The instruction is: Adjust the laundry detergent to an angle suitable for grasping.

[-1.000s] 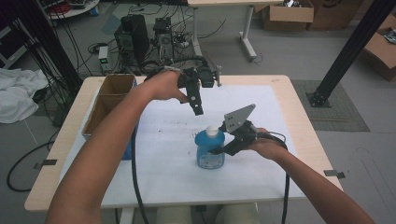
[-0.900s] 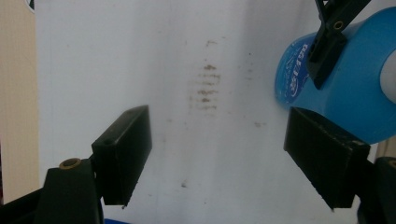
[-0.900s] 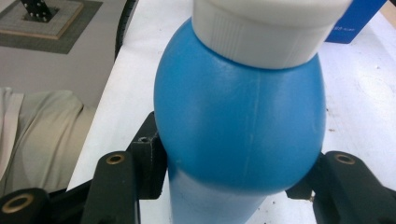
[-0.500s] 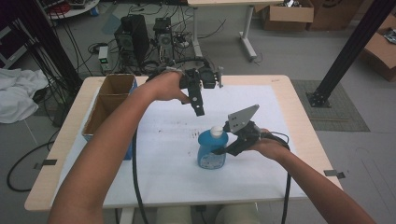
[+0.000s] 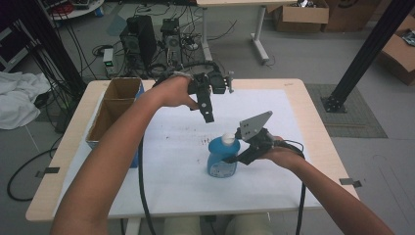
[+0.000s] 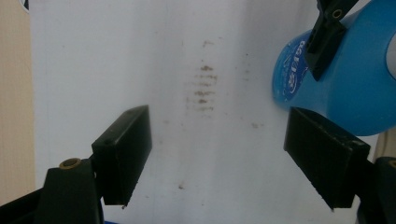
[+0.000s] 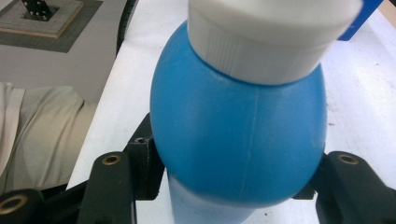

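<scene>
Gripping the blue bottle (image 5: 222, 159) at its rounded, smooth plastic belly, the right gripper (image 5: 238, 157) has its black fingers (image 7: 116, 182) pressed against both sides; a ribbed white cap (image 7: 271, 42) tops the bottle. The bottle stands upright on the white sheet (image 5: 181, 161) covering the tabletop (image 5: 320, 132). Beyond the bottle, the left gripper (image 5: 208, 115) hangs above the sheet, fingers (image 6: 123, 151) spread wide, holding nothing. Faint brown smudges (image 6: 203, 88) mark the sheet beside the bottle. Left of the bottle, an open cardboard box (image 5: 115, 105) sits at the tabletop edge.

Right tongs (image 7: 233, 186) clamped around blue bottle (image 7: 238, 135), white cap (image 7: 271, 37) up.
</scene>
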`<state>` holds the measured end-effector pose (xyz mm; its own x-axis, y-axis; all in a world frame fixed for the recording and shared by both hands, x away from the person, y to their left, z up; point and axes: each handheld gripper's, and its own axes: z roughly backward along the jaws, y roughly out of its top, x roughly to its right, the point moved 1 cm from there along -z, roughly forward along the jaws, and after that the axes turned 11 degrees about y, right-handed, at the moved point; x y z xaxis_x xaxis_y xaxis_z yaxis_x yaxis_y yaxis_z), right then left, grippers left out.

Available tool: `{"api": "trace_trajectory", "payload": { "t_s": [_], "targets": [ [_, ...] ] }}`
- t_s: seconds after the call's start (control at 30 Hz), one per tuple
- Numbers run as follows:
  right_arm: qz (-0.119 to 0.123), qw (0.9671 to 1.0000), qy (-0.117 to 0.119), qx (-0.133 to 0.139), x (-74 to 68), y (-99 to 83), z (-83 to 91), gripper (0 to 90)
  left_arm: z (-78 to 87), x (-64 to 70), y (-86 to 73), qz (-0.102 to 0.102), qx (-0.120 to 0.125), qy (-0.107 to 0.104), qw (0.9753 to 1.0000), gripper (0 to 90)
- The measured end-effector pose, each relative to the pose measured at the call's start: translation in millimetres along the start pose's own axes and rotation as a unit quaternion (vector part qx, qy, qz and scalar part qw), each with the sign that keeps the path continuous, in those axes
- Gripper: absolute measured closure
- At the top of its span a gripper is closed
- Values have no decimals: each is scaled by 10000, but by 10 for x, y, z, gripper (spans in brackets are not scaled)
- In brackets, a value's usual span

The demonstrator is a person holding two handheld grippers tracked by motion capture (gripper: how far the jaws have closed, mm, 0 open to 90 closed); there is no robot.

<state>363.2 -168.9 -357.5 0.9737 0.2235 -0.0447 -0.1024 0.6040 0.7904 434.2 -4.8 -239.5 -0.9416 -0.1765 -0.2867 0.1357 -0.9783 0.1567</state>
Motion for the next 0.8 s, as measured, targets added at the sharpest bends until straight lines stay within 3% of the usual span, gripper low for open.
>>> {"api": "trace_trajectory", "payload": {
  "t_s": [0.8],
  "targets": [
    [-129,9999,-26,40,12,-9,-22,379,15,6,-5,11,13,13,10000,240]
  ]
}}
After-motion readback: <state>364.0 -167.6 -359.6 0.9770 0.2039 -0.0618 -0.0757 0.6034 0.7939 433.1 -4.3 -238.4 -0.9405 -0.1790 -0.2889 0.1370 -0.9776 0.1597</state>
